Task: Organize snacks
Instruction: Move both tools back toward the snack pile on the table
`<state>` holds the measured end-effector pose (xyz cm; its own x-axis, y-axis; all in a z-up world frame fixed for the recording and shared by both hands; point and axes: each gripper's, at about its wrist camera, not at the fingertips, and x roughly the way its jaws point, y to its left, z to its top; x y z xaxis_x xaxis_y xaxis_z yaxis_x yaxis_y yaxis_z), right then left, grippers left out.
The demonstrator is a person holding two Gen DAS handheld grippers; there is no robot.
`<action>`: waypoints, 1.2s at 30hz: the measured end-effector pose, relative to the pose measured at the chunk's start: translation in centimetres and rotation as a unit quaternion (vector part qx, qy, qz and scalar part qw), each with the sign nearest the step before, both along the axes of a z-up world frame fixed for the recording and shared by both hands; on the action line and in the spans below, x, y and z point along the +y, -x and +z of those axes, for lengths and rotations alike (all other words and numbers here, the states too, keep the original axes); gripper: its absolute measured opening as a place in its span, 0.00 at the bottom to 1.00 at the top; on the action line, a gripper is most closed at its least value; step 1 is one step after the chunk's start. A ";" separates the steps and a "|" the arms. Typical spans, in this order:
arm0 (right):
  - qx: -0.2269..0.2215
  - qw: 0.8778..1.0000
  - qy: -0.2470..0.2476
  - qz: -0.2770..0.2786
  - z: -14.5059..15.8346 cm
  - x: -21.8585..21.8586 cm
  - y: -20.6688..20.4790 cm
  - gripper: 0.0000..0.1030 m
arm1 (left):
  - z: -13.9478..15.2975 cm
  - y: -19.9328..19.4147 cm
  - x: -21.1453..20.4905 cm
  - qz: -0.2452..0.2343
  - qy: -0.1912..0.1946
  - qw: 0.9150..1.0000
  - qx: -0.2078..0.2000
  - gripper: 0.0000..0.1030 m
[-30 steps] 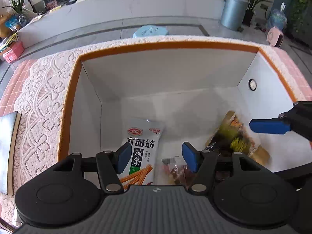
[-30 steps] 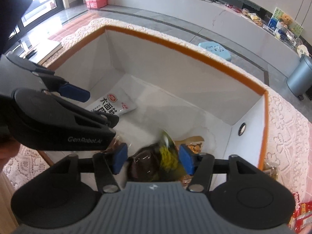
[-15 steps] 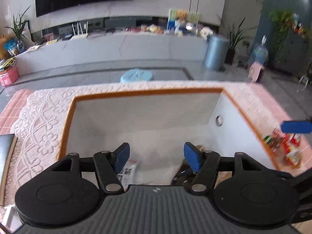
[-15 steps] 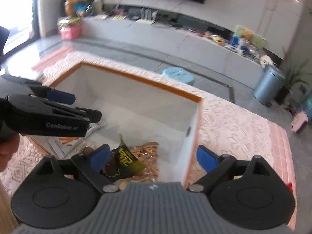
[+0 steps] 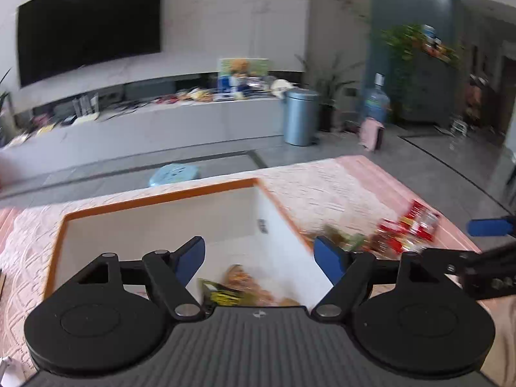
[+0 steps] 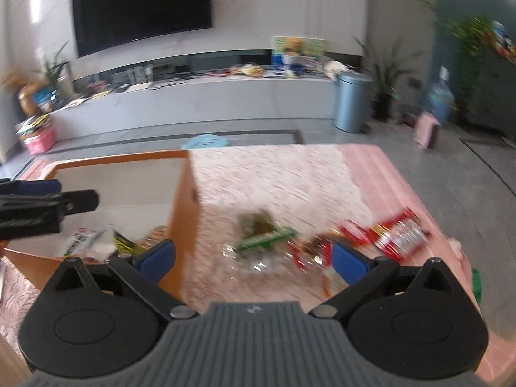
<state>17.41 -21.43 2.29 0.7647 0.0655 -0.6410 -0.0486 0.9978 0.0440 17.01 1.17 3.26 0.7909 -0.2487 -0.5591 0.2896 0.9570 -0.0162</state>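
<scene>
Hovering empty with jaws apart, the right gripper [image 6: 253, 258] and left gripper [image 5: 259, 256] risk crushing loose red-wrapped snacks [image 6: 396, 235] beside the orange-rimmed white box [image 6: 180, 200] if lowered carelessly.

Home living room: wall-mounted television [image 6: 142, 6]

I see a white box [image 5: 154, 225] edged in orange, sitting on a pink lace-patterned cloth [image 6: 274, 174]. Both my grippers carry blue pads [image 5: 193, 254] on black arms. On the cloth the snack packets [image 6: 396, 235] look red and white, another green [image 6: 267, 238], though blur smears them
</scene>
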 end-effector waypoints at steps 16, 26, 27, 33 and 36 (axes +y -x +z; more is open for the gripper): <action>0.012 0.999 0.028 -0.011 -3.7 -7.5 3.8 0.97 | -2.8 2.7 -10.4 -0.083 -0.019 0.994 0.063 0.89; 0.071 0.996 -0.017 -0.045 -6.0 -12.9 2.4 0.97 | -5.4 1.2 -13.7 -0.121 -0.034 0.987 0.096 0.82; 0.077 0.995 -0.030 -0.048 -6.2 -13.4 2.0 0.97 | -5.7 1.0 -13.9 -0.122 -0.033 0.987 0.100 0.82; 0.087 0.994 -0.050 -0.052 -7.1 -14.0 -0.3 0.97 | -6.2 -0.8 -14.9 -0.133 -0.074 0.984 0.091 0.79; 0.083 0.993 -0.066 -0.054 -7.3 -13.9 -1.9 0.97 | -5.9 -2.2 -15.2 -0.146 -0.114 0.980 0.076 0.79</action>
